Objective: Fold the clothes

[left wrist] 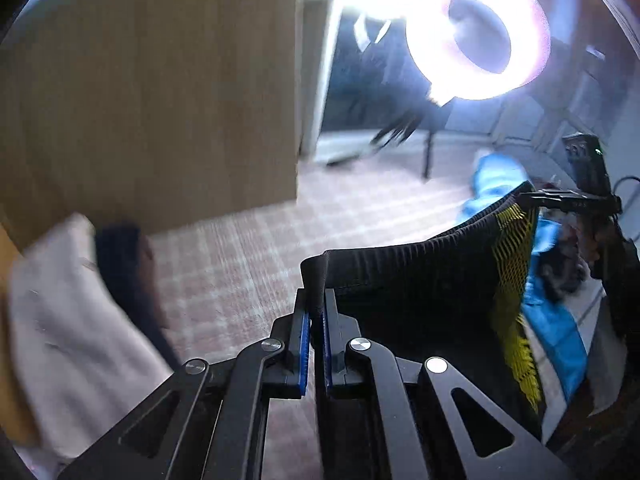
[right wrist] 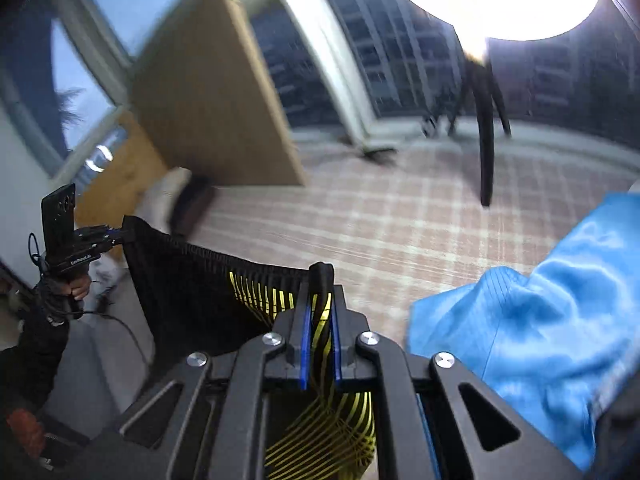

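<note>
A black garment with yellow stripes (left wrist: 432,280) hangs stretched in the air between my two grippers; it also shows in the right wrist view (right wrist: 192,280). My left gripper (left wrist: 316,296) is shut on one end of its ribbed black band. My right gripper (right wrist: 320,280) is shut on the other end. The right gripper also shows far right in the left wrist view (left wrist: 532,198), and the left gripper far left in the right wrist view (right wrist: 120,236). The lower part of the garment is hidden behind the grippers.
A shiny blue garment (right wrist: 532,328) lies on the pink checked bedcover (right wrist: 380,224). A bright ring lamp (left wrist: 476,32) on a black tripod (right wrist: 484,128) stands ahead. A wooden panel (left wrist: 152,92) and white and dark clothes (left wrist: 72,320) are at the left. Dark windows are behind.
</note>
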